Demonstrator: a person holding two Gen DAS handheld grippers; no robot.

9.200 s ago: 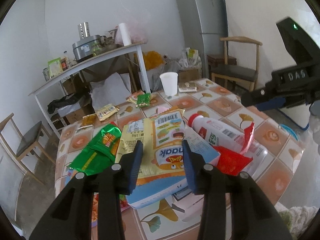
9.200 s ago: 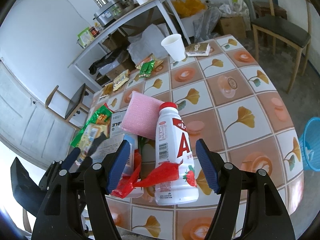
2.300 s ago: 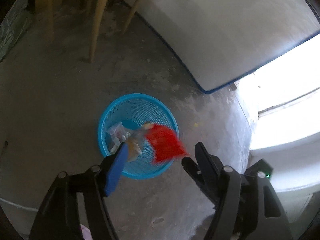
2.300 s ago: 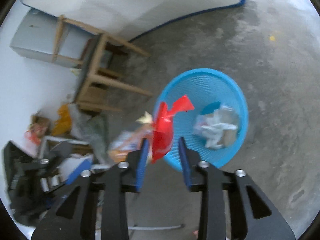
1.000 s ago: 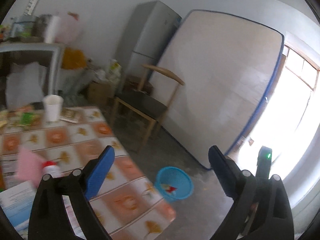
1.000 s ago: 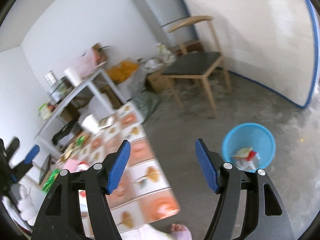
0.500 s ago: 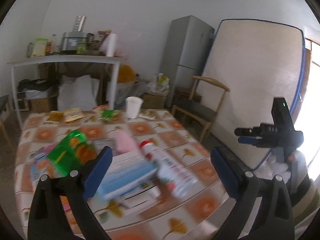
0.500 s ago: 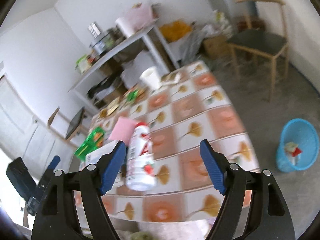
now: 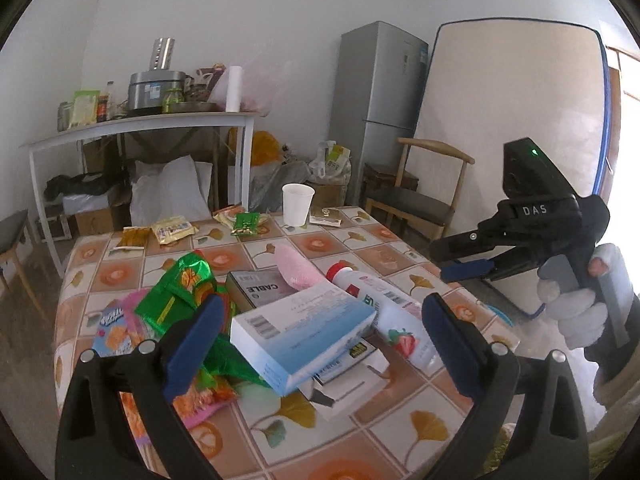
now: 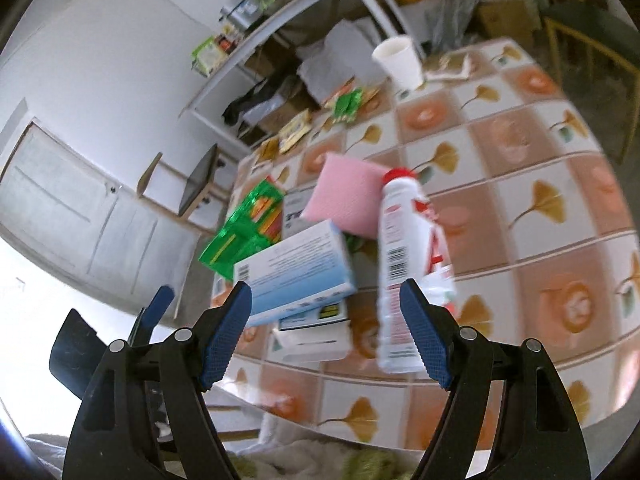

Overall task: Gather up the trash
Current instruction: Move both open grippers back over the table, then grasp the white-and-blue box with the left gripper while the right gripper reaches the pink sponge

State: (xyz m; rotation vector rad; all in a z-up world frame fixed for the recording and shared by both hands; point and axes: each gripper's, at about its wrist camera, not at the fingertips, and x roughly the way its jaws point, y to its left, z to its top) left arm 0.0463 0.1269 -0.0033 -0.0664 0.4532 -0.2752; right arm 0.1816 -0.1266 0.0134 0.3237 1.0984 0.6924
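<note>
A pile of trash lies on the tiled table (image 9: 352, 432): a blue-and-white box (image 9: 296, 336), a white bottle with a red cap (image 9: 384, 308), a pink sponge (image 9: 298, 270) and a green wrapper (image 9: 180, 292). My left gripper (image 9: 320, 344) hovers open in front of the box with nothing between its fingers. My right gripper (image 10: 326, 332) is open and empty too, above the table's near edge, facing the box (image 10: 296, 276) and the bottle (image 10: 404, 272). In the left wrist view the right gripper (image 9: 468, 264) hangs at the right, held by a gloved hand (image 9: 572, 304).
A paper cup (image 9: 297, 204) and small snack packets (image 9: 172, 230) sit at the table's far side. Beyond the table are a wooden chair (image 9: 424, 196), a white shelf table (image 9: 140, 128), a fridge (image 9: 376, 112) and a leaning mattress (image 9: 516, 120).
Both views have swung from the floor and the blue basket back to the table. Both grippers have come in lower and closer to the pile, open and empty.
</note>
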